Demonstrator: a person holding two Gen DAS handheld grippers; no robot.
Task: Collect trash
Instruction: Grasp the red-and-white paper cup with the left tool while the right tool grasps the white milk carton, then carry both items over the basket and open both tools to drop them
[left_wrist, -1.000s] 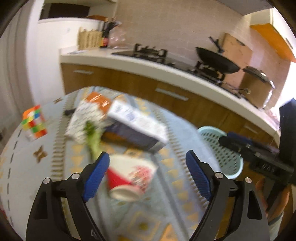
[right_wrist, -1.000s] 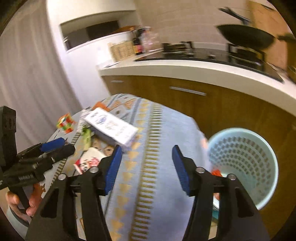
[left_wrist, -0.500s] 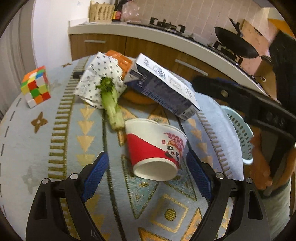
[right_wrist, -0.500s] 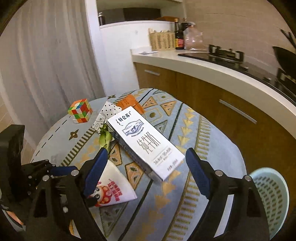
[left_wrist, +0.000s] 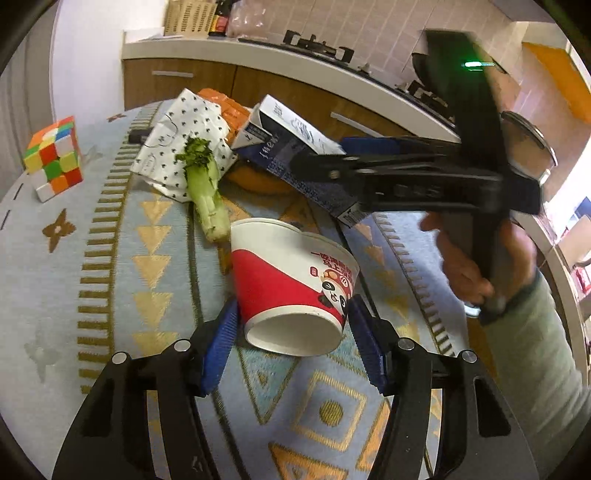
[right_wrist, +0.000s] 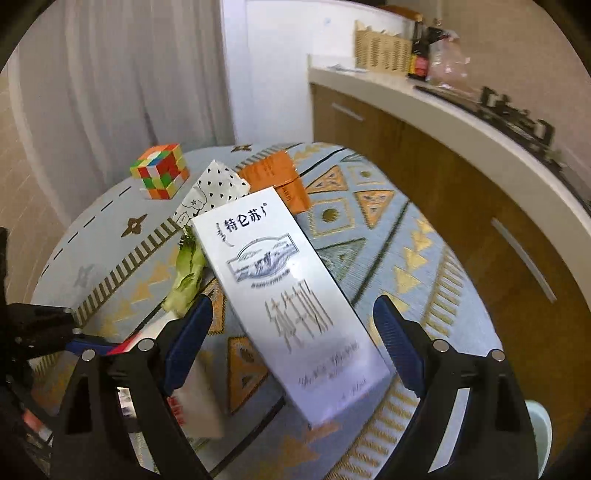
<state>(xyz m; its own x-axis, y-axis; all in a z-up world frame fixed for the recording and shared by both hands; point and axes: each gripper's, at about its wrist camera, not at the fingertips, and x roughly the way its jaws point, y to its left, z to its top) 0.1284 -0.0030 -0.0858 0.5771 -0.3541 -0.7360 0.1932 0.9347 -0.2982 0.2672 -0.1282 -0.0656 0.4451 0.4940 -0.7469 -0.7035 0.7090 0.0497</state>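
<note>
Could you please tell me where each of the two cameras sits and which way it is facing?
Left wrist: on the left claw, angled down at the red-and-white paper cup lying between its closing pads; the person's right hand shows.
Right wrist: on the open right claw, angled down at the long white milk carton.
Shared: cup, carton, green vegetable stalk, multicoloured puzzle cube, patterned round table.
</note>
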